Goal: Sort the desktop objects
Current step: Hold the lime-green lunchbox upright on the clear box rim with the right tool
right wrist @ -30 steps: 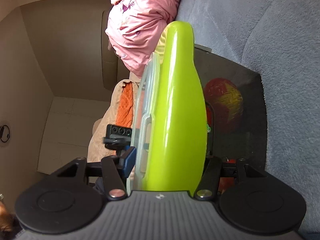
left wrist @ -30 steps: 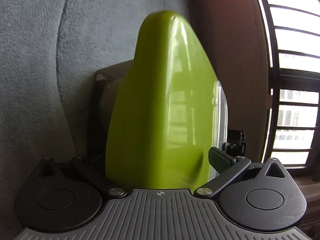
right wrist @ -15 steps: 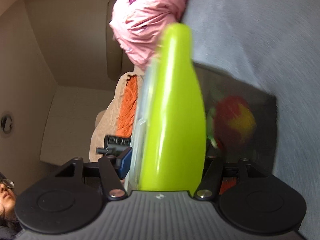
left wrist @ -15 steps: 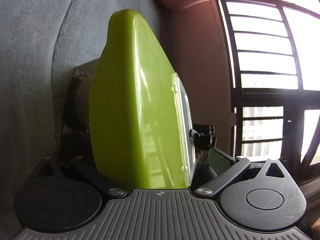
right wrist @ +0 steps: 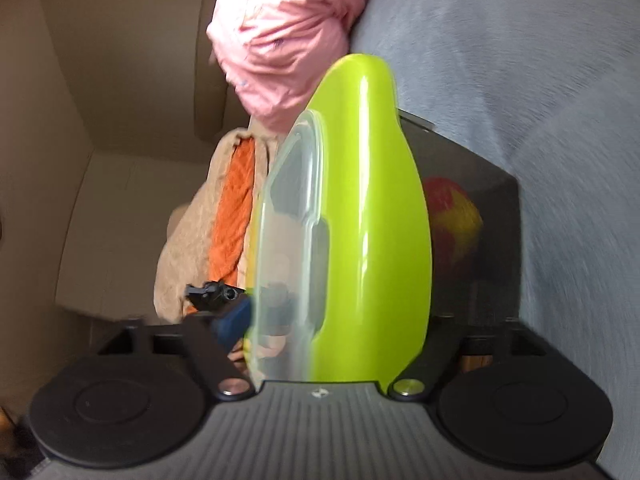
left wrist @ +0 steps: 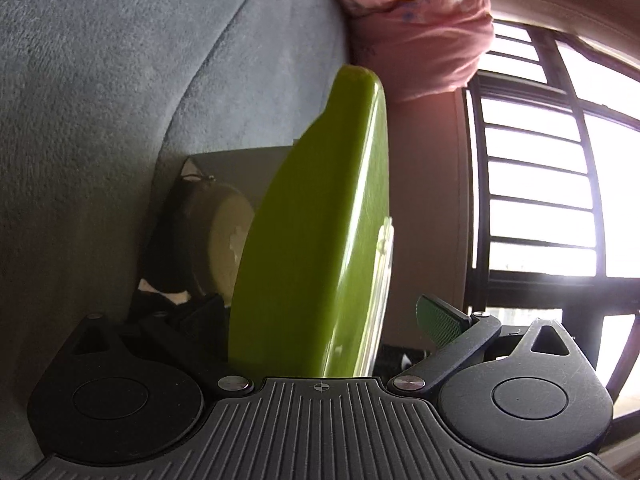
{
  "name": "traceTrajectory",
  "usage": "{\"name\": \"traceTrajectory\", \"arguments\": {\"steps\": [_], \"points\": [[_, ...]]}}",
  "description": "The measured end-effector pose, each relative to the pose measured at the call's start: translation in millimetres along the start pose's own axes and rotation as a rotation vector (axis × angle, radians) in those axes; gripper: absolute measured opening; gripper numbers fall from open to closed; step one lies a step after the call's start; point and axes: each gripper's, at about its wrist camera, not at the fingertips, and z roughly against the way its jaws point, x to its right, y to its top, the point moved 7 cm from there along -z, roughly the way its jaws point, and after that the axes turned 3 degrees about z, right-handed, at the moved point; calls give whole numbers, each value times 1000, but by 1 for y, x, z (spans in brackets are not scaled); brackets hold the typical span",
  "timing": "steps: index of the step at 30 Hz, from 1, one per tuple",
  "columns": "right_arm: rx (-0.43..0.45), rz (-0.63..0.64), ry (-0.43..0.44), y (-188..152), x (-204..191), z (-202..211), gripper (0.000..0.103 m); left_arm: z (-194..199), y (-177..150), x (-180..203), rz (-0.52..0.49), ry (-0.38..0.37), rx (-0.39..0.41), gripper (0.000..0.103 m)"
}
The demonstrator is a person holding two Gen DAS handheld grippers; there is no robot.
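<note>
Left wrist view, left to right. Grey cushion [left wrist: 120, 80] fills the upper left. Below it stands a dark bin [left wrist: 240, 160] holding a pale round object [left wrist: 224, 236] that I cannot identify. At centre, the green box [left wrist: 320, 220] stands on its edge between the fingers of the left gripper [left wrist: 320, 312], with its clear lid [left wrist: 384, 272] facing frame right. The left finger is mostly hidden behind the box. The green right pad [left wrist: 440, 324] stands clear of the lid with a visible gap, so this claw is released. Pink cloth [left wrist: 420, 20] sits at upper centre-right and a barred window [left wrist: 540, 200] at far right.

Right wrist view, left to right. Beige wall, then an orange cloth [right wrist: 236, 200] at centre left. The same box [right wrist: 372, 200] sits between the fingers of the right gripper [right wrist: 338, 324], with the lid [right wrist: 292, 240] facing frame left. Its jaws have just been opening and I see no squeeze on the box, so I log it as released. Right of the box, the bin [right wrist: 496, 208] shows a red-and-yellow ball [right wrist: 452, 220]. The frame is slightly blurred.
</note>
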Motion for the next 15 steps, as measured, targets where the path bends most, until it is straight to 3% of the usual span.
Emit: {"name": "traceTrajectory", "arguments": {"steps": [3, 6, 11, 15], "points": [[76, -27, -54, -20, -13, 26, 87, 5, 4, 8, -24, 67, 44, 103], [155, -50, -79, -46, -25, 47, 89, 15, -11, 26, -58, 87, 96, 103], [252, -88, -139, -88, -27, 66, 90, 31, -66, 50, -85, 206, 264, 103], [310, -109, -158, -111, -25, 67, 90, 46, -121, 44, -13, 283, 357, 103]]}}
